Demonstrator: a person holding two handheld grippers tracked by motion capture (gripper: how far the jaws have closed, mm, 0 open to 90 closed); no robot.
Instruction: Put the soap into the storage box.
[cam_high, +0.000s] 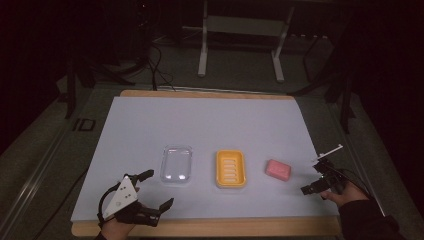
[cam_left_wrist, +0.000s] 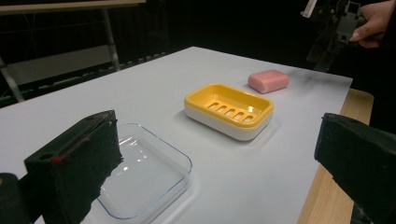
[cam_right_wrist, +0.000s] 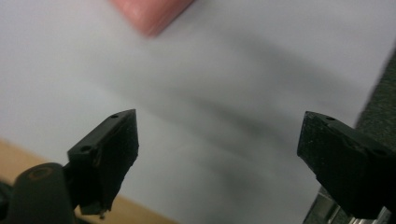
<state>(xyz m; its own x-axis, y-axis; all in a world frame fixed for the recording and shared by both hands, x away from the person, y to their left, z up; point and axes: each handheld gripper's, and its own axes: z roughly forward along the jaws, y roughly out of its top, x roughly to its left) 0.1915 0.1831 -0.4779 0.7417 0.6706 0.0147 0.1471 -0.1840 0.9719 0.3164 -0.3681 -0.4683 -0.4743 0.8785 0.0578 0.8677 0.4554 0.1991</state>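
A pink soap bar (cam_high: 278, 169) lies on the white sheet right of a yellow slotted soap dish (cam_high: 230, 168). Left of that dish sits a clear plastic tray (cam_high: 177, 164). My left gripper (cam_high: 159, 189) rests open near the front edge, just in front and left of the clear tray (cam_left_wrist: 140, 172), with nothing between its jaws. My right gripper (cam_high: 312, 176) hovers open a short way right of the soap. In the right gripper view the soap (cam_right_wrist: 149, 11) is blurred at the top edge, beyond the open jaws of the right gripper (cam_right_wrist: 217, 149).
The white sheet (cam_high: 210, 125) covers a wooden table whose bare edge (cam_high: 210, 227) runs along the front. Dark floor, cables and a white metal stand (cam_high: 240, 30) lie beyond the far edge. The sheet's right edge is close to my right hand.
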